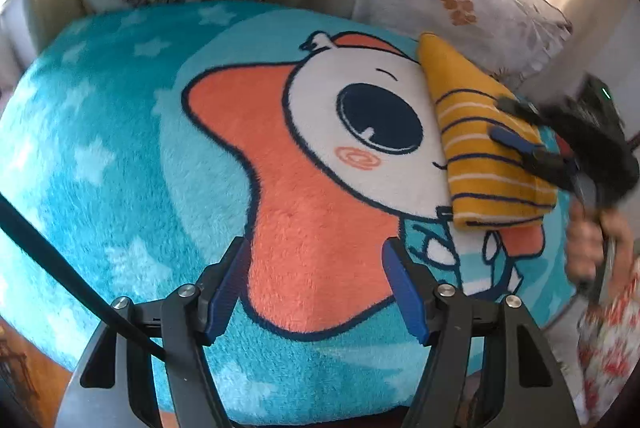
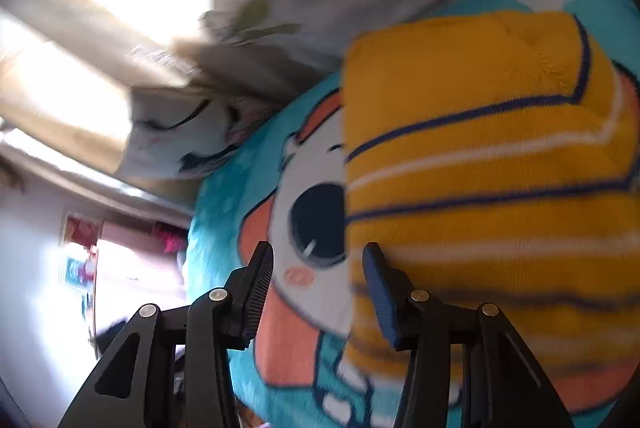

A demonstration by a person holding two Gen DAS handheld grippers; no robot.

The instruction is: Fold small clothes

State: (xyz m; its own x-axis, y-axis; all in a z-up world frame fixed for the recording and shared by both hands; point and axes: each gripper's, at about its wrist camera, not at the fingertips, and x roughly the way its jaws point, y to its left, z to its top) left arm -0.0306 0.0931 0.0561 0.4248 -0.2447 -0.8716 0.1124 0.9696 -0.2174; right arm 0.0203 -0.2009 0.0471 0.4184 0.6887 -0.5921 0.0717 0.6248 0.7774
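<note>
Mustard-yellow knitted garment with navy and white stripes (image 1: 488, 147) is lying folded near the turquoise plush cartoon blanket's (image 1: 120, 147) far-right edge — soft, light, floppy, best pinched at a doubled edge. Right gripper (image 2: 318, 292) is hovering with jaws half-wide and empty; left gripper (image 1: 316, 288) is hanging wide and empty.

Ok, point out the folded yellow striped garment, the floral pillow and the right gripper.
folded yellow striped garment (image 1: 486, 151), left wrist view, striped middle.
floral pillow (image 1: 460, 3), left wrist view, orange flower print.
right gripper (image 2: 318, 292), right wrist view, between fingertips.

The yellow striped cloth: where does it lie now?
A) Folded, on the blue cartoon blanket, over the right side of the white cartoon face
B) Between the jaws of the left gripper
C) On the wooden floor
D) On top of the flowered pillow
A: the yellow striped cloth lies folded on the blue cartoon blanket, covering the right edge of the white cartoon face.
</note>
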